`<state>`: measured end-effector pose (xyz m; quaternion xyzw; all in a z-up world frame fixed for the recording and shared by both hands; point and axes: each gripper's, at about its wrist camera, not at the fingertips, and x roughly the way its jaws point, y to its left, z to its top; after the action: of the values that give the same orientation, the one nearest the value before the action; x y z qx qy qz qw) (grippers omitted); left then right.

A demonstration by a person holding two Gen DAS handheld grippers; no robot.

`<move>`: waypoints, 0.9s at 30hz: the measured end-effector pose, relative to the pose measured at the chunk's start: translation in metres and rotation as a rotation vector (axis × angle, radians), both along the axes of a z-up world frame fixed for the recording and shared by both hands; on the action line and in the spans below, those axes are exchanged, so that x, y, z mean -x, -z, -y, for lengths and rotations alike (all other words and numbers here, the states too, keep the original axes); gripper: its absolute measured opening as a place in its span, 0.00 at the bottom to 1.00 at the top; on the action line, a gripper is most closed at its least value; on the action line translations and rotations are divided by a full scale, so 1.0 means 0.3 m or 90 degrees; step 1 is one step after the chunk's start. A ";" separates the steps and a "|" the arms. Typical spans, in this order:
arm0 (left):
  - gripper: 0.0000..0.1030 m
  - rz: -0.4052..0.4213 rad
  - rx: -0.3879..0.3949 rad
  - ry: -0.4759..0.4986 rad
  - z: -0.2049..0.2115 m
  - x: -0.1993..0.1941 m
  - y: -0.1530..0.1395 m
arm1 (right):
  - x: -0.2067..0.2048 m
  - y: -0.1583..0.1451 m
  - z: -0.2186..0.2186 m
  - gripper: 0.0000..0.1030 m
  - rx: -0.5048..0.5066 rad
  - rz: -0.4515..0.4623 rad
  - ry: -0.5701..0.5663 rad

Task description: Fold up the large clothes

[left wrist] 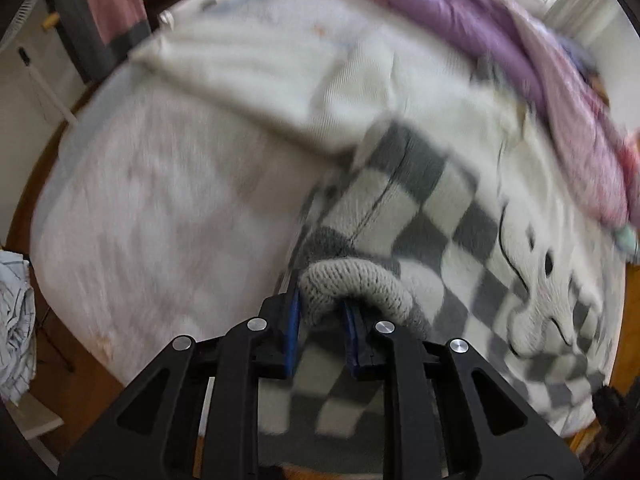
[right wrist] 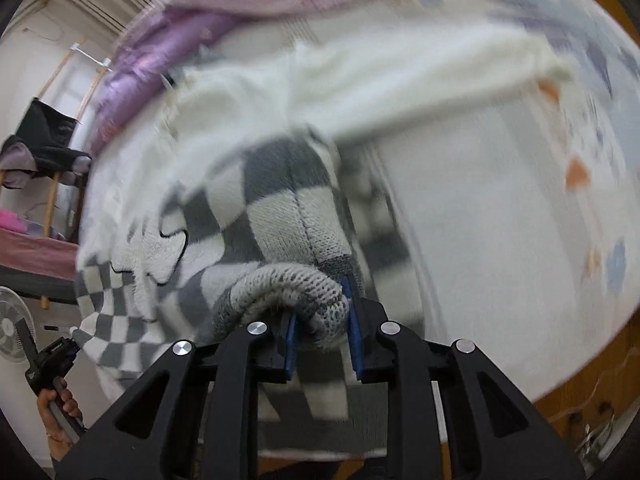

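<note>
A grey-and-white checkered knit sweater [left wrist: 452, 216] with a white fuzzy animal figure lies over a white bed [left wrist: 160, 220]. My left gripper [left wrist: 320, 320] is shut on a bunched ribbed edge of the sweater [left wrist: 352, 280], lifted off the bed. My right gripper [right wrist: 320, 324] is shut on another bunched knit edge of the same sweater [right wrist: 288, 280]. The sweater body [right wrist: 256, 208] hangs and spreads ahead of it. The left gripper [right wrist: 52, 360] with the hand also shows at the lower left of the right wrist view, holding the sweater's far corner. Both views are motion-blurred.
A cream-white garment [left wrist: 280, 72] lies across the bed behind the sweater, also in the right wrist view [right wrist: 400, 76]. A purple and pink quilt [left wrist: 520, 40] is piled along the bed's far side. A fan [right wrist: 12, 332] and a chair with dark clothes [right wrist: 44, 136] stand beside the bed.
</note>
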<state>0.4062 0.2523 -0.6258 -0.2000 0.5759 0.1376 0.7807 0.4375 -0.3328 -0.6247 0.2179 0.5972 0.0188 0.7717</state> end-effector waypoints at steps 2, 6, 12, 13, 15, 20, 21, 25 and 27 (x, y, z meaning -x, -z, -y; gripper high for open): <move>0.20 -0.017 0.027 0.007 0.000 0.063 0.064 | 0.092 0.054 -0.020 0.24 0.005 -0.007 0.030; 0.22 -0.006 0.076 -0.024 -0.028 0.172 0.082 | 0.227 0.040 -0.016 0.40 -0.024 0.011 0.119; 0.45 0.031 0.150 -0.092 -0.060 0.279 0.053 | 0.319 0.002 -0.040 0.51 -0.132 0.046 0.188; 0.45 0.038 0.157 -0.092 -0.049 0.279 0.047 | 0.310 0.004 -0.052 0.56 -0.144 0.050 0.192; 0.45 0.052 0.162 -0.085 -0.034 0.263 0.031 | 0.292 0.014 -0.062 0.56 -0.152 0.050 0.194; 0.65 0.120 0.156 -0.078 0.040 0.230 -0.026 | 0.224 0.082 -0.087 0.56 -0.197 0.047 0.205; 0.65 0.128 0.153 -0.076 0.053 0.228 -0.030 | 0.210 0.095 -0.087 0.56 -0.203 0.050 0.204; 0.67 0.122 0.135 -0.033 0.147 0.162 0.006 | 0.174 0.139 -0.082 0.56 -0.203 0.048 0.190; 0.67 0.108 0.111 -0.027 0.172 0.149 0.023 | 0.166 0.151 -0.081 0.56 -0.204 0.048 0.174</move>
<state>0.3613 0.2008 -0.6329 -0.2901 0.5131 0.0858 0.8033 0.3876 -0.3086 -0.6699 0.4160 0.5220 0.0165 0.7444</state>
